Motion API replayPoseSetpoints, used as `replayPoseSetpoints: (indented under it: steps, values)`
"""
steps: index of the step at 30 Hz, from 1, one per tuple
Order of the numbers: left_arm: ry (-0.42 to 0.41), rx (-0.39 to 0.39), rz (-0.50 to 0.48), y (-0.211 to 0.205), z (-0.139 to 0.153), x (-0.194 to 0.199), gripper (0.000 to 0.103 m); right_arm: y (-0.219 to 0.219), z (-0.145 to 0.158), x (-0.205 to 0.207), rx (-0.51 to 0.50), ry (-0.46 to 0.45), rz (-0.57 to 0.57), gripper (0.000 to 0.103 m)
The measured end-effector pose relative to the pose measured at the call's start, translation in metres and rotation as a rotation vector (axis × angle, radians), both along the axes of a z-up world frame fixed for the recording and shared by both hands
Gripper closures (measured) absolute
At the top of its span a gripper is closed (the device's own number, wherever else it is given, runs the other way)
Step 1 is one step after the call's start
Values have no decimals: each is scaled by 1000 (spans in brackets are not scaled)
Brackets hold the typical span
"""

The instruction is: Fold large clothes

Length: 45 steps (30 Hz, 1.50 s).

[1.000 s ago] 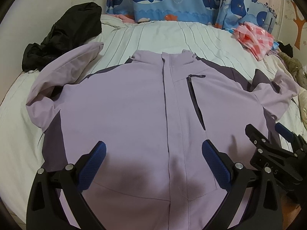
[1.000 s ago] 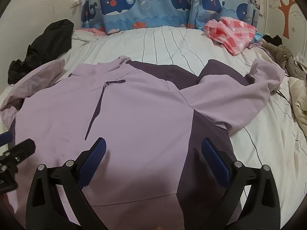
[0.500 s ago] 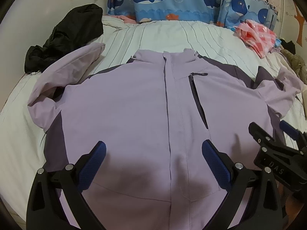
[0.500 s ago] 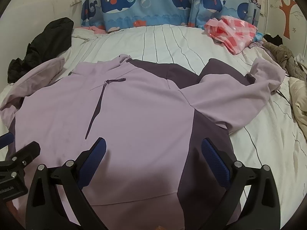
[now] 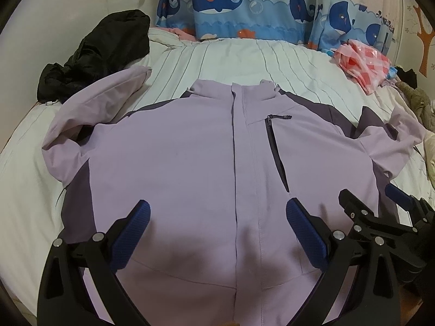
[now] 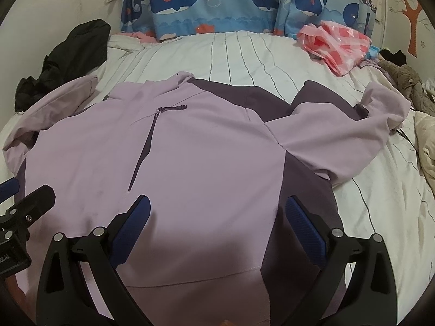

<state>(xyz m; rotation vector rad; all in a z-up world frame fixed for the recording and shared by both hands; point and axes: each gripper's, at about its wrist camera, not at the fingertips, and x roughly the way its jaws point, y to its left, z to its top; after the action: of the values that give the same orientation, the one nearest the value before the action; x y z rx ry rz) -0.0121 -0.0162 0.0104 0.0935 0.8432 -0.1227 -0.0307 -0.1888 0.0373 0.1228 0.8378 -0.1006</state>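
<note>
My left gripper and right gripper both gaped wide, empty, above the hem. The lilac jacket lay front-up on the bed, sleeves sprawled toward 10 and 2 o'clock. No fold made yet, by my judgement; everything remained.

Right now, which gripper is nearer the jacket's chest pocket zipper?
Left, probably. The chest pocket zipper ends just ahead of the left gripper, toward its right finger. The right gripper hovers further right, zipper off its left finger.
</note>
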Motion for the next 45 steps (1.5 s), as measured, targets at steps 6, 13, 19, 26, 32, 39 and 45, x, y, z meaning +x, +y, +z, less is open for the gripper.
replayPoseSetpoints:
  steps: [6,13,19,26,32,39,45]
  values:
    - [-1,-2,-2,0,0,-1,7,1,-1,0,6,7,7,7]
    - [6,-4,2,1,0,0,7,5,-5,3,7,25,23,7]
    - [-2,-16,15,5,0,1,7,6,-6,3,5,29,25,7]
    - [0,-80,-10,9,1,-1,7,7,-8,3,5,32,27,7]
    - [39,-93,-7,9,-4,1,7,8,-9,3,2,33,29,7]
    - [-28,-67,26,9,3,-1,7,9,-8,3,-1,31,26,7]
    - [5,-93,60,18,0,6,7,9,-6,3,-5,33,27,7]
